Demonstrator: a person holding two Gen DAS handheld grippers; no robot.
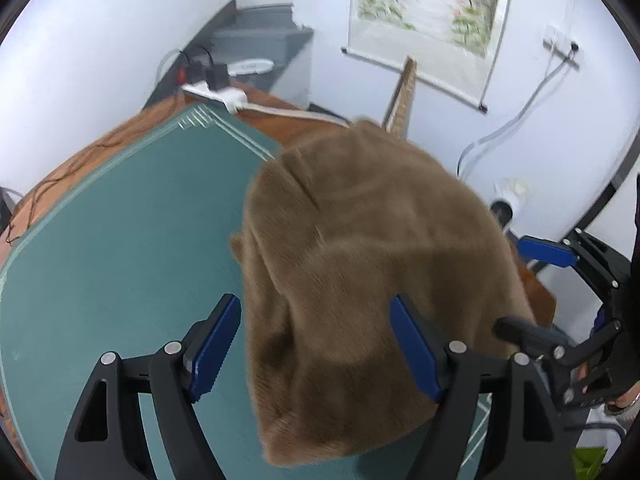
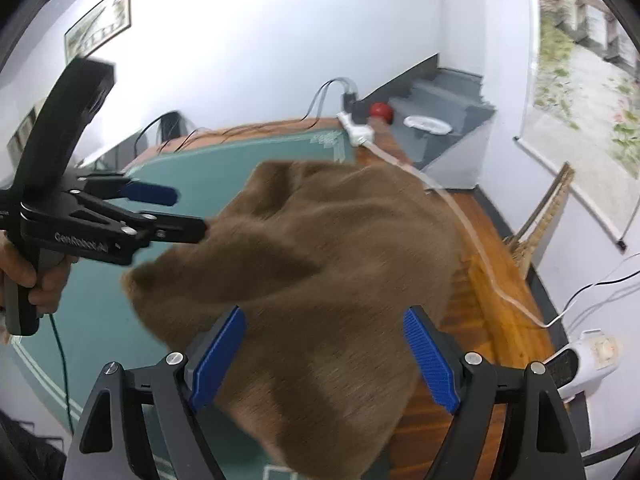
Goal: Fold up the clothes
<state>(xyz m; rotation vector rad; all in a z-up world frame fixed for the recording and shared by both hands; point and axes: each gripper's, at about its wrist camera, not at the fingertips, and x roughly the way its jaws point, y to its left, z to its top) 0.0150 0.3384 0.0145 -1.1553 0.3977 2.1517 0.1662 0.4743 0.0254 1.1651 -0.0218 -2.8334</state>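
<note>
On green mat [image 1: 120, 220] over wooden table [image 2: 492, 312], brown garment [image 1: 360, 280], both grippers' jaws apart, white walls.

White lettering reading "GenRobot.AI" runs along the black body of the left gripper [image 2: 178, 208], seen at the left of the right wrist view, just behind its blue-padded fingers. Its last letters are blurred. No other text, number or sign is legible in either view.
</note>
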